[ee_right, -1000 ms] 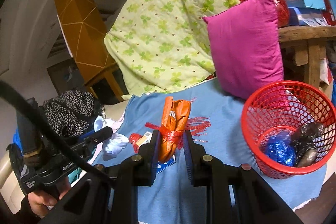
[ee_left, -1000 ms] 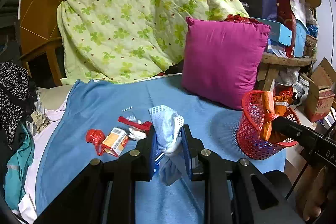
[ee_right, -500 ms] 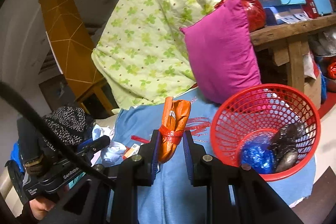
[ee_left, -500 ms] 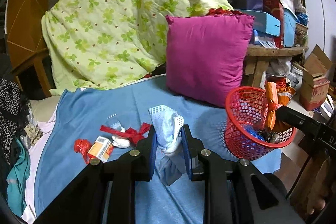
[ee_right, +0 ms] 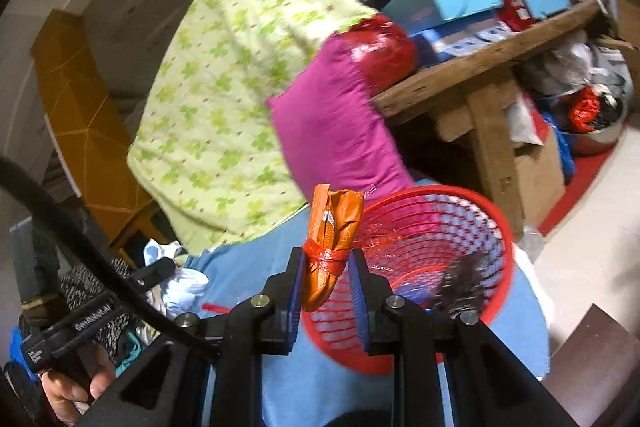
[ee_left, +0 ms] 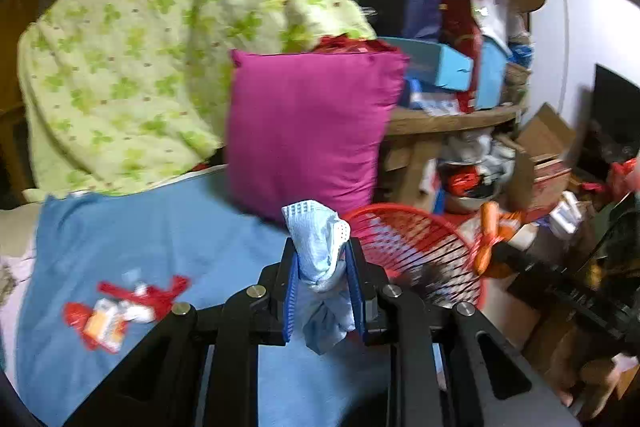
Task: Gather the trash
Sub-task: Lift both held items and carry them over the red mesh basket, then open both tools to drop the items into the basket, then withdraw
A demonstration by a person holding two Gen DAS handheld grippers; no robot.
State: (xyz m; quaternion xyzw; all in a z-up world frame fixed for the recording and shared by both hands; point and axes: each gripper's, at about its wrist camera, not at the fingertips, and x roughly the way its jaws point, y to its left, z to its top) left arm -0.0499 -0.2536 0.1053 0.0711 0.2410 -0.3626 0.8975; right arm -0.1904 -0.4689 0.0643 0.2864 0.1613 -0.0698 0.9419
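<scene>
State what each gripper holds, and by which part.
Left gripper pinches a crumpled blue cloth around its middle. Right gripper pinches an orange wrapper by its lower end.

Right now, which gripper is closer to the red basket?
Right. The right gripper is at the red basket's rim; the left gripper is beside it, over the bed.

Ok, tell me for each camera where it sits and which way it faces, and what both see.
Left wrist: sits on the left gripper, looking along its fingers over the blue blanket to the pink pillow; the fingers pinch a blue cloth.
Right wrist: sits on the right gripper, tilted, facing the red basket; its fingers clamp an orange wrapper; a hand shows at lower left.
Shared: basket, pillow, green quilt, blanket.
</scene>
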